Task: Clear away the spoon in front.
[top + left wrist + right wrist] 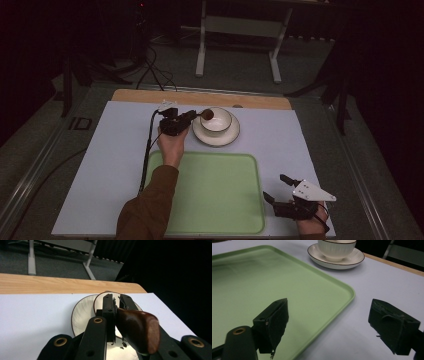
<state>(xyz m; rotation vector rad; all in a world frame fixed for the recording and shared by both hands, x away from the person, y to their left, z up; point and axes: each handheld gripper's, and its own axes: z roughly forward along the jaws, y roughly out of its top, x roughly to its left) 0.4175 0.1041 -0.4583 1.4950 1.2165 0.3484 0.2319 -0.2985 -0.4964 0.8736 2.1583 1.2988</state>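
A white cup (218, 122) with a dark rim stands on a white saucer (216, 139) at the back of the table. My left gripper (196, 115) is just left of the cup and shut on a brown wooden spoon (207, 114), whose round end hangs over the cup's rim. In the left gripper view the jaws (117, 298) pinch the spoon (138, 330), with the saucer (81, 312) behind them. My right gripper (275, 186) rests open at the front right, nothing between its jaws (328, 317).
A light green tray (215, 195) lies bare at the front middle, its corner (342, 290) close to the right gripper. The cup (337, 248) and saucer (352, 260) stand beyond it. A wooden strip (200, 98) edges the far side of the white tabletop.
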